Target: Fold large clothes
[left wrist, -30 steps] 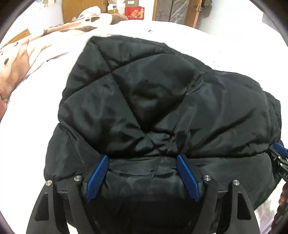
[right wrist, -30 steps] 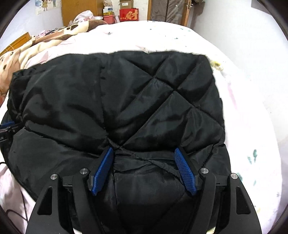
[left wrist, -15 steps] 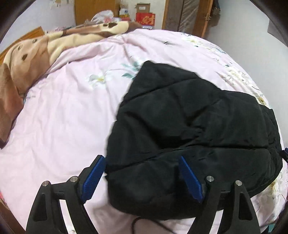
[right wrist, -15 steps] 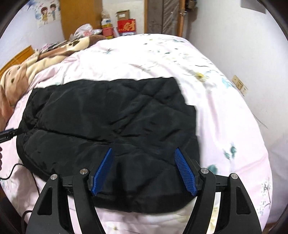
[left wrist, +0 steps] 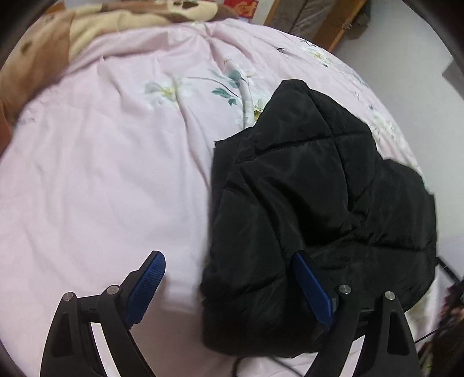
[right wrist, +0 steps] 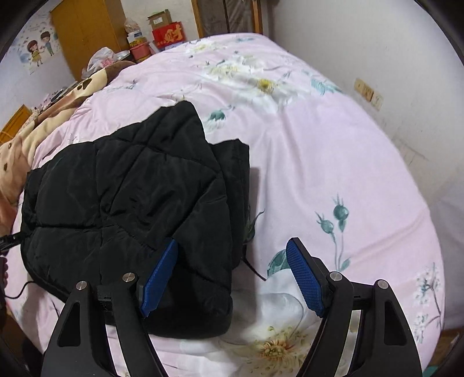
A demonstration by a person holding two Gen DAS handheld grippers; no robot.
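Note:
A black quilted puffer jacket (left wrist: pixel 319 208) lies folded into a thick bundle on the pink floral bedsheet (left wrist: pixel 101 179). In the right wrist view the jacket (right wrist: pixel 127 208) lies at the left. My left gripper (left wrist: pixel 232 290) is open and empty above the jacket's left edge; its right finger hangs over the jacket, its left finger over the sheet. My right gripper (right wrist: pixel 232 278) is open and empty above the jacket's right edge, left finger over the jacket, right finger over the sheet.
A brown and cream blanket (left wrist: pixel 87 26) lies at the head of the bed, also in the right wrist view (right wrist: pixel 43 124). A wooden wardrobe (right wrist: pixel 87 32) and boxes (right wrist: pixel 165 32) stand behind. A wall with sockets (right wrist: pixel 368 92) runs along the right. A thin black cord (right wrist: pixel 252 266) lies by the jacket.
Both grippers have drawn back and up from the jacket and apart, left one leftward, right one rightward. The folded jacket stays on the bed.

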